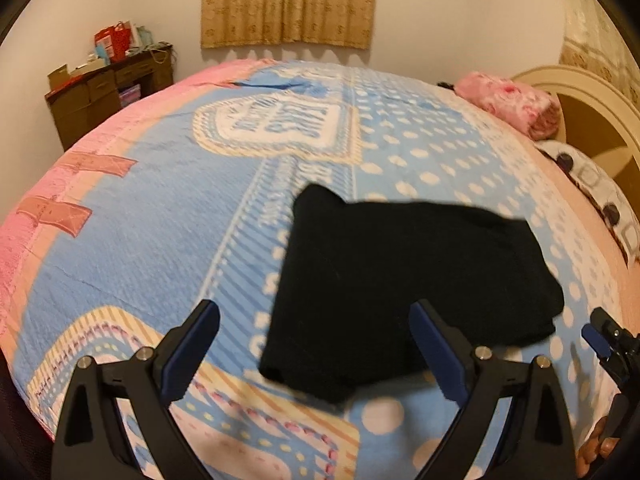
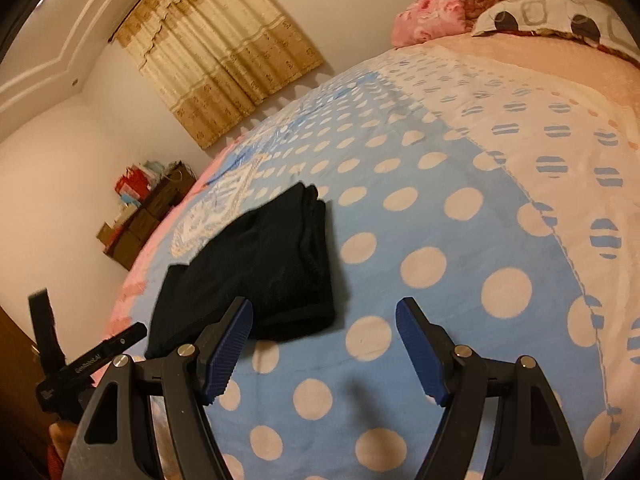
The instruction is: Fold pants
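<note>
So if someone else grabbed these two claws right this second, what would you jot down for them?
Left claw: open, nothing in it, held above the near edge of the pants.
Right claw: open, nothing in it, over the bedspread just right of the pants.
Black pants: lying on the dotted blue bedspread in a compact folded bundle, layers stacked along one edge.
Done: the folding looks essentially complete.
Left: perhaps check the edges are tidy and square them up; otherwise pull both claws away.

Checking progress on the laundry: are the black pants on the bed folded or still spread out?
Folded: the black pants lie as a compact stacked rectangle on the blue polka-dot blanket, layered edges visible, no legs extended.
</note>
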`<state>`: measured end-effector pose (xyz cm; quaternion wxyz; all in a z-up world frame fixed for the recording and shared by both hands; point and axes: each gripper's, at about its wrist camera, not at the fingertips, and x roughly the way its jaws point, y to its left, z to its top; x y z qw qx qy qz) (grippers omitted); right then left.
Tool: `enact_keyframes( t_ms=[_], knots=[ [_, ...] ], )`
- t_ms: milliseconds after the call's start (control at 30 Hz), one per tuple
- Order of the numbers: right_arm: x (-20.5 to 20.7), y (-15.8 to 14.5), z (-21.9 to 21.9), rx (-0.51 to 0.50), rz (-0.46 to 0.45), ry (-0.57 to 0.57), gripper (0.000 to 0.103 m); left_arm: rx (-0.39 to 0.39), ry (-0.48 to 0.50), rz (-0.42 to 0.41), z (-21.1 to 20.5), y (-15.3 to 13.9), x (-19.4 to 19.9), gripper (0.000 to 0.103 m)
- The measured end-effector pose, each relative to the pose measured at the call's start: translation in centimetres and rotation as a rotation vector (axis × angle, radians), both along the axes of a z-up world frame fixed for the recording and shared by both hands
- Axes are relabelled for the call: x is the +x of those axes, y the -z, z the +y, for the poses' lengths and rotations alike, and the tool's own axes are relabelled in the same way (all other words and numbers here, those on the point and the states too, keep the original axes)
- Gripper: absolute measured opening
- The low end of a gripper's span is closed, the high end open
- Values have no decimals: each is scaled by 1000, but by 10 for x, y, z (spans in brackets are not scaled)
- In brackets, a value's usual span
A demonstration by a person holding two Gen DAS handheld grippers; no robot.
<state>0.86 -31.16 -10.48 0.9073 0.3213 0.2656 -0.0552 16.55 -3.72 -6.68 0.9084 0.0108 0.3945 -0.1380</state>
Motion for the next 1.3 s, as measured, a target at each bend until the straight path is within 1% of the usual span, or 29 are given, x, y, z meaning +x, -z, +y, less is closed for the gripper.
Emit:
enact_keyframes(
  t_ms=[67, 167, 233, 333, 500, 567, 600, 667, 700, 767, 800, 867, 900, 967, 1033, 1067, 1167, 1300],
  knots=[
    [7, -4, -10, 45, -30, 2, 76, -23, -22, 9, 3, -3, 11, 98],
    [20, -2, -21, 106, -38, 7, 75, -14, -51, 43, 4, 2, 21, 98],
    [26, 0, -22, 106, -18, 9, 75, 3, -48, 42, 4, 5, 21, 98],
    [27, 4, -19, 116, -31, -18, 75, 27, -48, 40, 2, 8, 25, 98],
    [37, 6, -28, 157, -77, -9, 75, 6, -60, 75, -2, 13, 44, 98],
    [50, 11, -29, 154, -53, 0, 75, 7, -70, 92, -3, 16, 49, 98],
    [55, 14, -28, 153, -46, -4, 73, 10, -69, 99, -4, 19, 51, 98],
    [62, 20, -21, 132, -22, -14, 46, 29, -66, 100, -6, 22, 53, 98],
    [67, 24, -15, 123, 2, -21, 43, 52, -68, 99, -8, 25, 53, 98],
    [69, 29, -7, 115, 15, -23, 36, 77, -71, 106, -8, 30, 56, 98],
    [68, 30, 0, 108, 10, -29, 35, 79, -72, 112, -8, 33, 58, 98],
    [70, 26, 7, 77, 25, -43, 35, 61, -77, 132, -5, 37, 62, 98],
    [71, 25, 9, 78, 34, -53, 35, 50, -78, 140, -4, 39, 64, 98],
    [73, 24, 8, 90, 49, -68, 36, 28, -80, 158, -1, 42, 69, 99],
    [72, 26, 4, 107, 47, -67, 36, 10, -86, 179, 1, 46, 72, 103],
    [71, 29, 2, 122, 44, -58, 39, 0, -85, 187, 2, 48, 73, 103],
    [69, 35, -8, 196, 11, -39, 39, -49, -80, 224, 9, 52, 76, 103],
    [66, 32, -1, 160, 11, -29, 41, -64, -69, 247, 7, 50, 80, 103]
  ],
)
